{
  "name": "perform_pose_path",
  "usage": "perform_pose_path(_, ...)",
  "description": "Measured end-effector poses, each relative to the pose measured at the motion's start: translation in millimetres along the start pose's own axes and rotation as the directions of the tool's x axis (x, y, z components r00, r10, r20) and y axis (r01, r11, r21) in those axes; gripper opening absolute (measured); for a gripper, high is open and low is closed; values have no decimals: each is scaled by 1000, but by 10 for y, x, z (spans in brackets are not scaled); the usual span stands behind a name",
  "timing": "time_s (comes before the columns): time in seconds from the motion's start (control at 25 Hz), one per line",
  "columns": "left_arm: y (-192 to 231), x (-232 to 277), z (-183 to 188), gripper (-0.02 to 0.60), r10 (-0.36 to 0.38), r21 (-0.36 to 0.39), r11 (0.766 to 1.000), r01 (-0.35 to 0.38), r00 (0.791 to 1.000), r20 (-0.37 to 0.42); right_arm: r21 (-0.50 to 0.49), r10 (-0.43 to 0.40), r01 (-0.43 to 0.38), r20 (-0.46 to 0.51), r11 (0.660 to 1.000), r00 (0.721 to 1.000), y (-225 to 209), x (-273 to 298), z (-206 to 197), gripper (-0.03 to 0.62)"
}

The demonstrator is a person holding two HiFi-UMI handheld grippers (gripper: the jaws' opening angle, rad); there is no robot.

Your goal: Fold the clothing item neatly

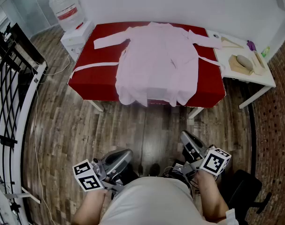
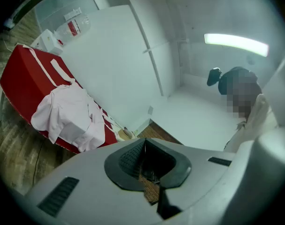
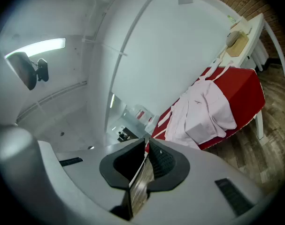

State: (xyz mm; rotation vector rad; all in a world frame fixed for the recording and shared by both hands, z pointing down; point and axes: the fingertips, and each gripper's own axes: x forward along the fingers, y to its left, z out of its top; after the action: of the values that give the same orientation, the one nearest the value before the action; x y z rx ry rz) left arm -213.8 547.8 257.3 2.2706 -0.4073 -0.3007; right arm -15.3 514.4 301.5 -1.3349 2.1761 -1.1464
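Nothing is folded yet: the robe lies spread across the desk, left gripper and right gripper clenched empty, well away.

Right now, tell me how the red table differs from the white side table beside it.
The red table is the wider one and is covered in red; the white side table is narrower and plain white. The red table carries the pink robe, spread out with its hem hanging over the front edge; the white side table holds small items, among them a wooden block. Both stand against the white wall on the wooden floor.
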Motion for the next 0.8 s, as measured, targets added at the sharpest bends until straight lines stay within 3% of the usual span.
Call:
perform_pose_path(0.48,149,261,89,5,-1,-5,1000,1,1000,-3,25,13,-13,-21,1000,1000,-130,90,123,17)
perform_pose_path(0.8,583,386,437,4,-28,-11,1000,28,999,-19,13,-10,10,-45,1000,999,-159,567,185,17)
